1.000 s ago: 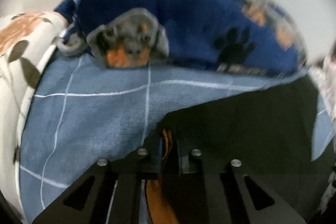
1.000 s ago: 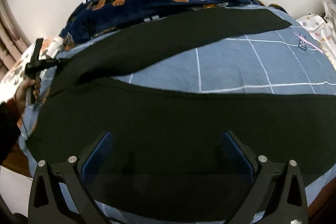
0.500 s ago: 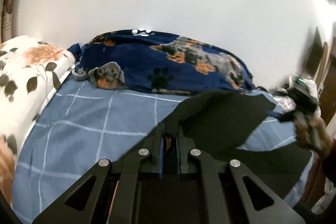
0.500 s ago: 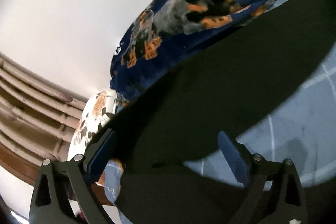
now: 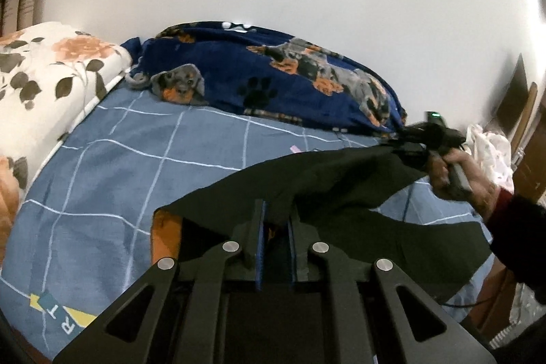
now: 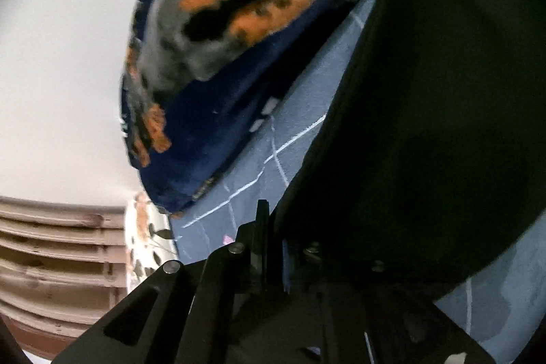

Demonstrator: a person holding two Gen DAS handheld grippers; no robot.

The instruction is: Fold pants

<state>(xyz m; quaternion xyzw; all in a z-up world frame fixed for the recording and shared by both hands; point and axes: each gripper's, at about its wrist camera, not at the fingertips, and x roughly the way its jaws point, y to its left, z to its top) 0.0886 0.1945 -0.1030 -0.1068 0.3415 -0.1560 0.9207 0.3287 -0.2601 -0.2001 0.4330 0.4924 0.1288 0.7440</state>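
Black pants (image 5: pixel 341 173) hang partly lifted over the blue checked bed sheet (image 5: pixel 136 166). My left gripper (image 5: pixel 275 220) is shut on one edge of the fabric, with an orange lining (image 5: pixel 163 237) showing beside it. In the left wrist view a hand (image 5: pixel 454 173) holds my right gripper (image 5: pixel 402 145) at the far corner of the pants. In the right wrist view that gripper (image 6: pixel 273 220) is tilted and its jaws are closing tight on the black pants (image 6: pixel 426 91), with fabric pinched between the fingers.
A navy dog-print blanket (image 5: pixel 273 81) is heaped along the white wall at the back of the bed. A floral pillow (image 5: pixel 44 74) lies at the left. White cloth (image 5: pixel 488 149) sits past the right edge. A ribbed wooden headboard (image 6: pixel 51 255) shows behind the pillow.
The left gripper drew back and rose, carrying its pants edge. The right gripper rolled, moved to the far pants corner, and its wide-open jaws came together on the fabric.
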